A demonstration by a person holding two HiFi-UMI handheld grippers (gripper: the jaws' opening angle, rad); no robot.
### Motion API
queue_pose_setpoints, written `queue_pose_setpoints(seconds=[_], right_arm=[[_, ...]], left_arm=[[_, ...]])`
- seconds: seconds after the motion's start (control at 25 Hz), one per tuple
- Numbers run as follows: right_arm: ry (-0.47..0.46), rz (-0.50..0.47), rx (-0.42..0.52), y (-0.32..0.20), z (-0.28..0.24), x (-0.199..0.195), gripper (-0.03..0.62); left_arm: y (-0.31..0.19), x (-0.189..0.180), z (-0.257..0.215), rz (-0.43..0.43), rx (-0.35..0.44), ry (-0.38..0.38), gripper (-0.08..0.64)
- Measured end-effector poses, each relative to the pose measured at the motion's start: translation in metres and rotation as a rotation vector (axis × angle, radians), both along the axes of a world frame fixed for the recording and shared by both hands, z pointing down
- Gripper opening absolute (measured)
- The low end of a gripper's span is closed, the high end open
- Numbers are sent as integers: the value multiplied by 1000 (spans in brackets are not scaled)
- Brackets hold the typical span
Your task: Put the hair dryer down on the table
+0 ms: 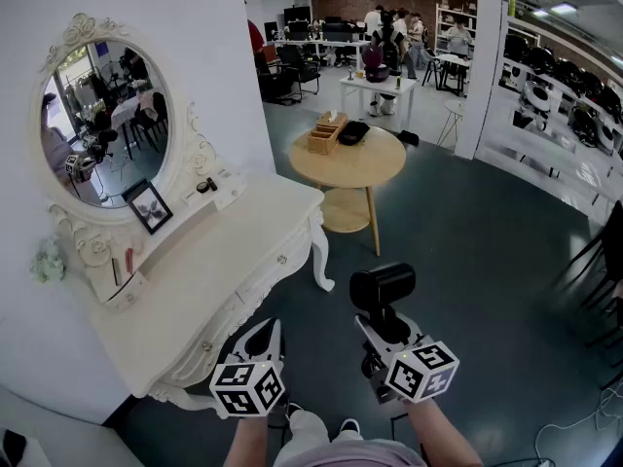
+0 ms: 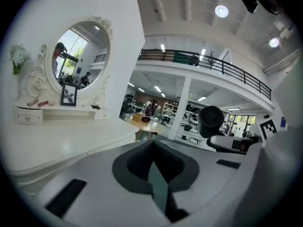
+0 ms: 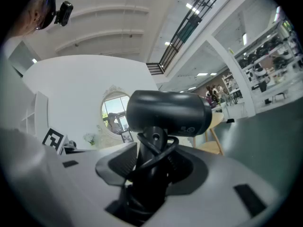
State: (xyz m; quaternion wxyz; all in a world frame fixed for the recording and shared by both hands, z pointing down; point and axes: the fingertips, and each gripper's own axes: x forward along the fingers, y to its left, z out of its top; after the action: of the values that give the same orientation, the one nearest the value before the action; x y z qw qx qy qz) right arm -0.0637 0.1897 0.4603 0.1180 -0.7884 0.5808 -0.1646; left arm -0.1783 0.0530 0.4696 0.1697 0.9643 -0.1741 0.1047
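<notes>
Though matte, cylindrical black hair dryer

Black matte hair dryer: short, fat barrel on a slim handle, with its own black cord looped round the handle in several turns. Held upright, handle down, barrel roughly level on top, round grilled end turned toward the left. Clamped at the handle between the right tongs, pads pressing on handle and cord from both sides. Hanging in the air, right of the bench and well clear of it, not yet set down. White bench, with carved edge, small drawers and curved legs, against the wall.
</notes>
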Motion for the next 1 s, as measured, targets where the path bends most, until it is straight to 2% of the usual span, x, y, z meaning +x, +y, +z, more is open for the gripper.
queue_pose_setpoints(seconds=[0.48, 0.68, 1.0], right_arm=[[-49, 19, -18, 48, 9, 11, 201], [-62, 27, -11, 49, 13, 28, 201], [-80, 53, -7, 29, 17, 71, 201]], left_arm=[[44, 15, -2, 26, 7, 4, 0], [37, 29, 0, 1, 5, -1, 0], [12, 70, 11, 18, 9, -12, 0]])
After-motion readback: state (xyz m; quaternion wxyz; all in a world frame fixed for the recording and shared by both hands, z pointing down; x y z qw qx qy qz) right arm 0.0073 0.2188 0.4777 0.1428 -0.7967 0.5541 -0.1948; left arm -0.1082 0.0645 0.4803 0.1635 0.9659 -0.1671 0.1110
